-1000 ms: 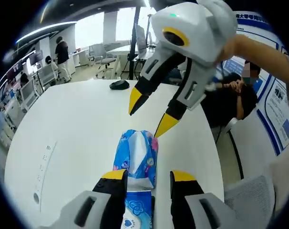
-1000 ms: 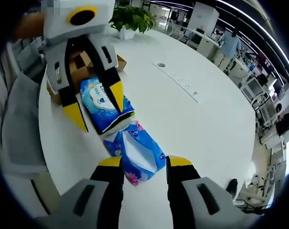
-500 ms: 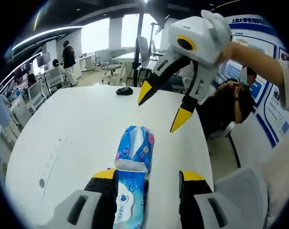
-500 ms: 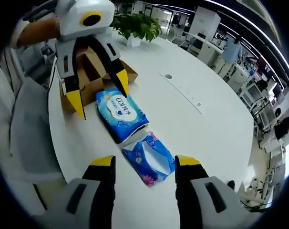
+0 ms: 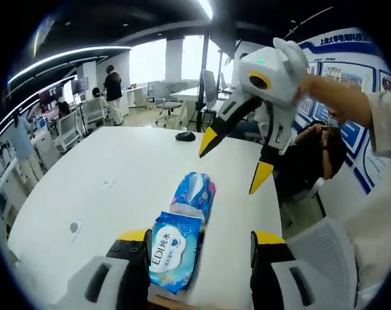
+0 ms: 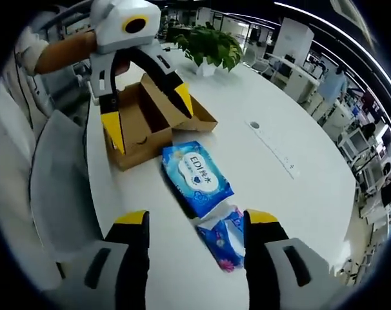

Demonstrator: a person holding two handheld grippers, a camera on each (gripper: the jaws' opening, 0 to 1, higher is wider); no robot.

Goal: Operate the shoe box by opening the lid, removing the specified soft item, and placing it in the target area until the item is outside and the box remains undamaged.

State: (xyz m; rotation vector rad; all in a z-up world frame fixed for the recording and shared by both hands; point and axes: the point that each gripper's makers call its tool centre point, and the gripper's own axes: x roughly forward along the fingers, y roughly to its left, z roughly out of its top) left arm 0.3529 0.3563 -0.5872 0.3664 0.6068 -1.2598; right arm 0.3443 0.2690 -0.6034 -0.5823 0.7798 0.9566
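On the white table, seen in the right gripper view, a brown cardboard shoe box is set near the table edge with its lid swung open and its inside in shadow. Just beside the box, outside it, a light blue wipes pack is laid flat, and touching its far end a darker blue flowered tissue pack is laid flat too. Both packs are also seen in the left gripper view, wipes pack nearer, tissue pack beyond it.

Above the box the left gripper is held with yellow-tipped jaws spread wide, nothing between them. Its own jaws in the left gripper view are parted either side of the wipes pack without touching it. The right gripper is held in the air above the table past the tissue pack, jaws wide apart and empty; in its own view the jaws are spread over the tissue pack with no contact seen.

A potted plant is placed behind the box. A black mouse is set at the table's far side. A person is stood among desks behind.
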